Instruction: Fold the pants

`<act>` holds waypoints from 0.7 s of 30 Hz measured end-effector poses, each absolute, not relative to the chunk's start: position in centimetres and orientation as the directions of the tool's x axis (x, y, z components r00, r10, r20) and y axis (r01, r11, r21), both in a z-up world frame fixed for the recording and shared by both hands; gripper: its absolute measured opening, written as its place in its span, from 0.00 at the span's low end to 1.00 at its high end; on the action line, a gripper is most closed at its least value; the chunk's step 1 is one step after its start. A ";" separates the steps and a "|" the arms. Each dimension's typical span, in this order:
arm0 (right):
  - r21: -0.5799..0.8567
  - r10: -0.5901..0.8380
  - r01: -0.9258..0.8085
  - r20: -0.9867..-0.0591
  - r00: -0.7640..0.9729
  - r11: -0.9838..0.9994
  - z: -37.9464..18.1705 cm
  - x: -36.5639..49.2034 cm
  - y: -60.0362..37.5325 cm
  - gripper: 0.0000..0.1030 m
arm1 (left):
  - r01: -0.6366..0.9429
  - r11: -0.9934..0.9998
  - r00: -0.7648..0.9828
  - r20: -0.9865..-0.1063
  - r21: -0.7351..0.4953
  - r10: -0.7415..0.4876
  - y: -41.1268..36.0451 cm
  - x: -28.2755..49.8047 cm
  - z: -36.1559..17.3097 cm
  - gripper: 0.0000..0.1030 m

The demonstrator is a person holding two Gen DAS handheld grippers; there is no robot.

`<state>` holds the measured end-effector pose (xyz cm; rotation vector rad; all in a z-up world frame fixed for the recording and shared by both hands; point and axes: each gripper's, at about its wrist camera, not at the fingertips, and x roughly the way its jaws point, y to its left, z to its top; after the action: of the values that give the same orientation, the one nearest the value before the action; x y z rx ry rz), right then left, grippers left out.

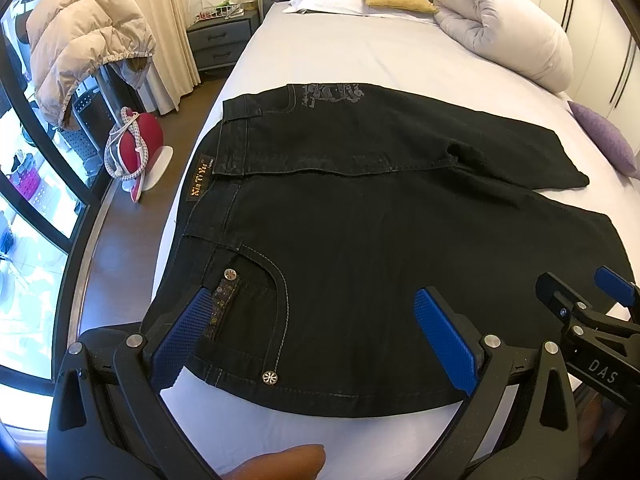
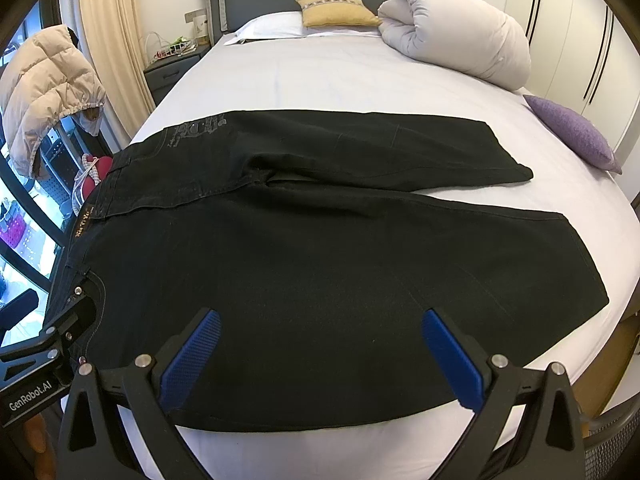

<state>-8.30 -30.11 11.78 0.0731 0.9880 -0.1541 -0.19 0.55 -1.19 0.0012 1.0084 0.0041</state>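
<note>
— Hovering where, exactly?
— My left gripper (image 1: 316,332) hangs spread wide over the black pants (image 1: 360,232) at the front pocket; my right gripper (image 2: 320,354), fingers likewise apart, sits over the near leg.
— And beyond them?
— Pants lie flat across the bed (image 2: 320,80); ahead, a rolled duvet (image 2: 460,28) and yellow cushion (image 2: 336,10).

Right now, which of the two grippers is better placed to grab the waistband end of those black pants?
The left gripper, probably. It hangs open over the front pocket beside the waistband. The right gripper, also open, is over the near leg, farther from that end of the pants.
</note>
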 end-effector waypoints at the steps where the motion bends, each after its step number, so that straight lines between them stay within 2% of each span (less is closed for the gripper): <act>1: -0.008 -0.096 0.164 -0.836 0.539 0.986 11.7 -8.3 -30.0 1.00 | -0.003 1.000 0.532 -0.846 0.003 0.004 0.6 -0.2 -1.2 1.00; 21: -0.012 -0.096 0.157 -0.838 0.537 0.987 11.3 -8.5 -29.7 1.00 | -0.005 1.000 0.529 -0.849 0.002 0.004 0.7 -0.2 -1.6 1.00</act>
<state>-8.51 -29.68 11.30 0.0672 0.9932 -0.1509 -0.21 0.73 -1.56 -0.0011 1.0139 0.0058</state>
